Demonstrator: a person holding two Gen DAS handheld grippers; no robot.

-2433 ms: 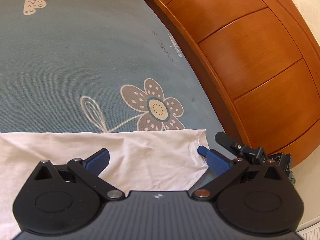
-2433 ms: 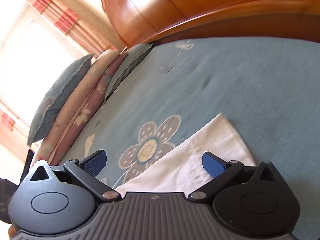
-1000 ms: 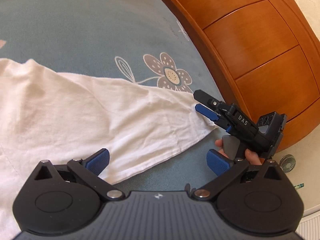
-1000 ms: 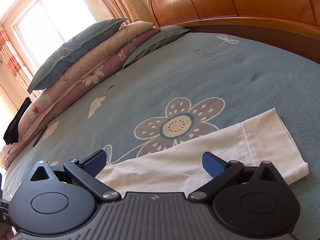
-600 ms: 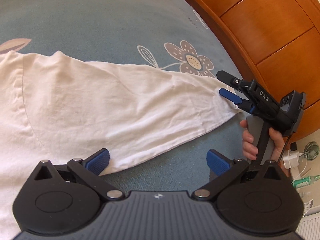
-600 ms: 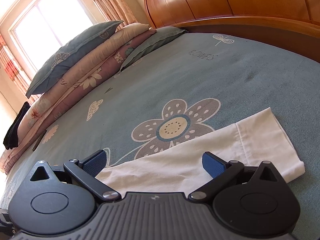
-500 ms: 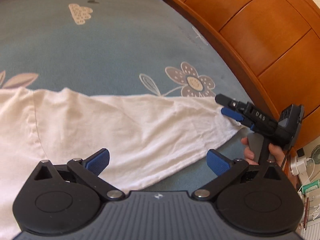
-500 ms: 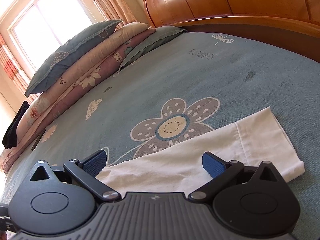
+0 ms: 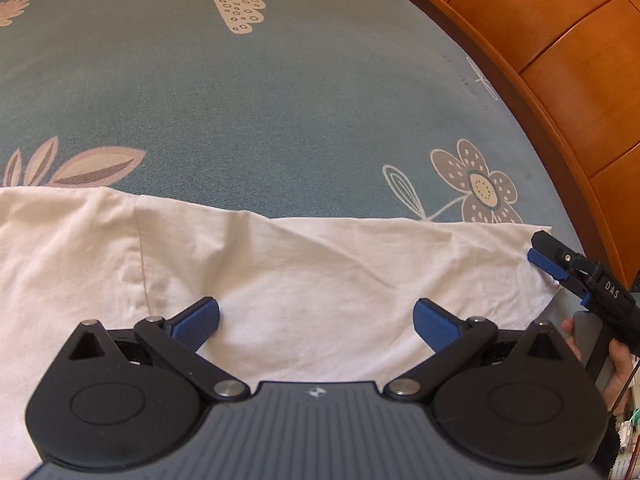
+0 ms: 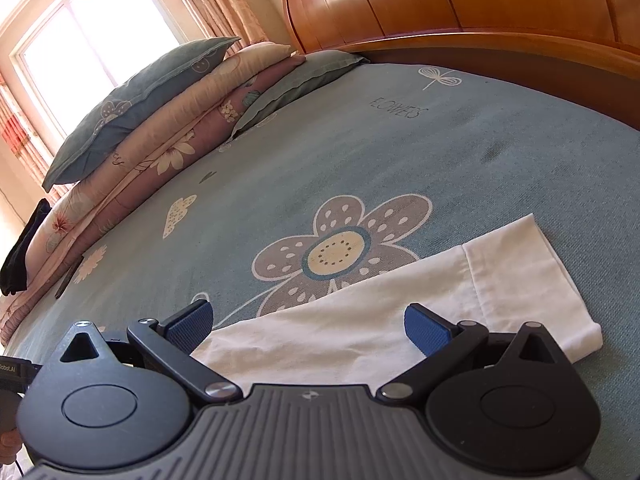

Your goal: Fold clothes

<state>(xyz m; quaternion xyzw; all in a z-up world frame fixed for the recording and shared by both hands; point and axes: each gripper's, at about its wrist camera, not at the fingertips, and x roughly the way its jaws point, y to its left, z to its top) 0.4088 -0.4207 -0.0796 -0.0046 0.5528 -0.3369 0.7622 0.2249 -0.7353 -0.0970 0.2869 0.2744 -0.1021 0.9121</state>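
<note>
Bed (image 9: 280, 80) fills both views: blue-grey cover printed with flowers, leaves and a dotted cloud. Wooden footboard (image 9: 560, 60) runs along the bed's right side in the left wrist view and across the top in the right wrist view.

Pillows (image 10: 160, 92) and folded quilts stacked at the bed's far end, beneath a bright window (image 10: 80, 40) with striped curtains.

Shirt (image 9: 300, 280), white, lies flat on the cover, spread across the lower half of the left wrist view, lightly creased. One seam runs down its left part. Its far edge lies just below the large printed flower (image 10: 332, 252). Sleeve end with hemmed cuff (image 10: 520, 276) reaches toward the footboard side, lying flat.

Left gripper (image 9: 316, 320): jaws spread wide, blue pads (image 9: 196, 322) well apart, nothing between them. It sits low over the shirt's near part; contact with the cloth cannot be told.

Right gripper (image 10: 306, 326): jaws likewise spread wide, pads (image 10: 426, 330) well apart, empty. It sits above the sleeve, cuff just to its right. In the left wrist view the same gripper (image 9: 546, 258) appears at the shirt's right corner, its tips at the cloth's edge, with a hand (image 9: 616, 360) around its grey handle. Whether a pad touches the fabric there cannot be told.

Dark object (image 10: 20, 256) rests at the left end of the quilt stack; too small to identify.
</note>
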